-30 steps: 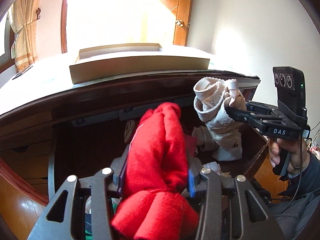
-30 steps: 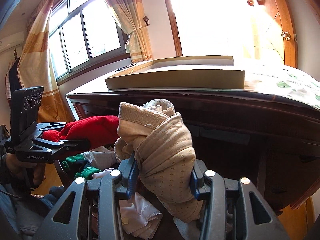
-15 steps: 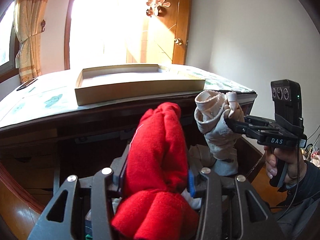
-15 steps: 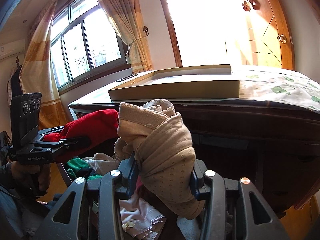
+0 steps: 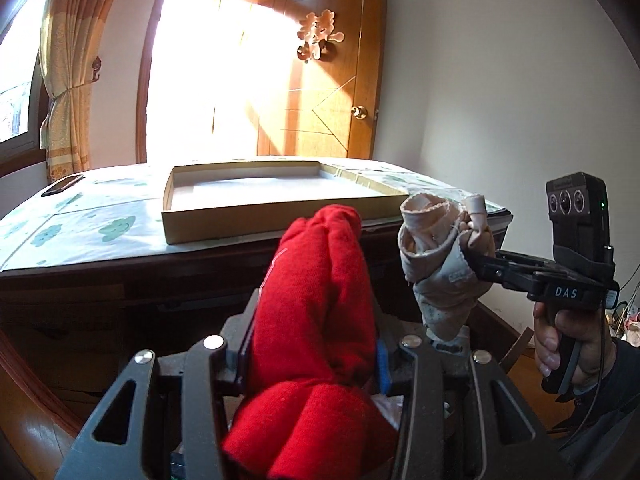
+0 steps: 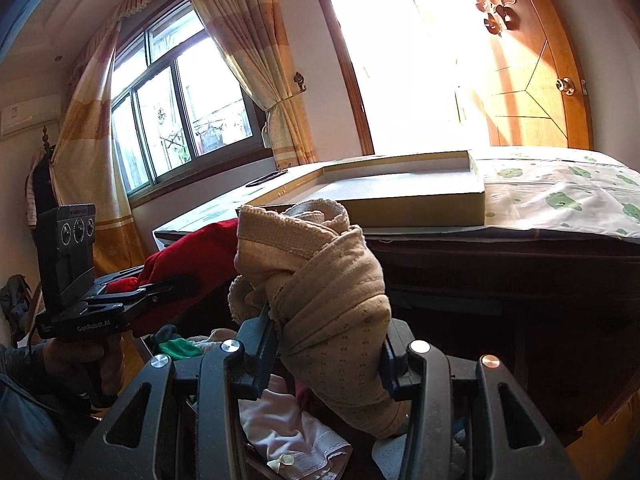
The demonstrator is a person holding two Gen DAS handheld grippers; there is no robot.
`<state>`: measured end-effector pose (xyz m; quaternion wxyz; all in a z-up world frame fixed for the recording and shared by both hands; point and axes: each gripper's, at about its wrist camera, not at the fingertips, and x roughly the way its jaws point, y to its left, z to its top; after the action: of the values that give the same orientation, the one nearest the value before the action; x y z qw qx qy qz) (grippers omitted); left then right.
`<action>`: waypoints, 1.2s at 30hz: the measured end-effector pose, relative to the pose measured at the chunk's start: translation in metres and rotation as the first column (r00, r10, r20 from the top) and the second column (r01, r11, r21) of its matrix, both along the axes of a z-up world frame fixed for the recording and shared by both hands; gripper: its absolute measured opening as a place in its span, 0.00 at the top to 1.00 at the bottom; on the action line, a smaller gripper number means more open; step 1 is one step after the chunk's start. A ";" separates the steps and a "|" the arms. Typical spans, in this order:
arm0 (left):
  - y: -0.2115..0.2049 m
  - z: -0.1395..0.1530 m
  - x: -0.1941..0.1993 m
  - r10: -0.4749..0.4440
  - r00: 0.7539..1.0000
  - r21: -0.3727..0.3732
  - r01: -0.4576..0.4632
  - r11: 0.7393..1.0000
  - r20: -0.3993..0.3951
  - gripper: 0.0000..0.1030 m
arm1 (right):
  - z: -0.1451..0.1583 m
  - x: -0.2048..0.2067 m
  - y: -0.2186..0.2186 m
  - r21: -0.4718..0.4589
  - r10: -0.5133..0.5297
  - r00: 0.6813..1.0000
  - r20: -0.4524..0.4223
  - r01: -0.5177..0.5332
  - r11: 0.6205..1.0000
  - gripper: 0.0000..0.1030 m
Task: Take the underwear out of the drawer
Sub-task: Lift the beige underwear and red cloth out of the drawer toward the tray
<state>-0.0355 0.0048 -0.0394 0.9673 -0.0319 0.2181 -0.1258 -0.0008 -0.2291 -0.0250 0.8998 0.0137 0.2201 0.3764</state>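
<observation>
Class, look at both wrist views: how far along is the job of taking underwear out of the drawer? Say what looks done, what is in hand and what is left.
Done: two rolled garments are lifted out. In hand: the left gripper is shut on the red roll, the right gripper on the beige roll. Left: neither is set down; the cardboard tray on the desk looks empty, and more clothes lie below.
</observation>
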 end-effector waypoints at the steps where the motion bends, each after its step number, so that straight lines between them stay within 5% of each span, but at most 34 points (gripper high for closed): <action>1: 0.000 0.002 0.000 0.002 1.000 -0.003 -0.002 1.000 0.007 0.57 | 0.001 0.000 0.000 0.007 0.002 1.000 -0.003 -0.002 1.000 0.56; 36: -0.009 0.038 0.004 0.024 0.982 -0.016 -0.022 1.000 0.190 0.57 | 0.039 -0.014 -0.011 0.114 0.022 0.995 0.096 -0.033 0.993 0.56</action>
<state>-0.0311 -0.0042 -0.0013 0.9848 -0.0291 0.1236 -0.1185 -0.0146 -0.2406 0.0138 0.9017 0.0447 0.1552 0.4012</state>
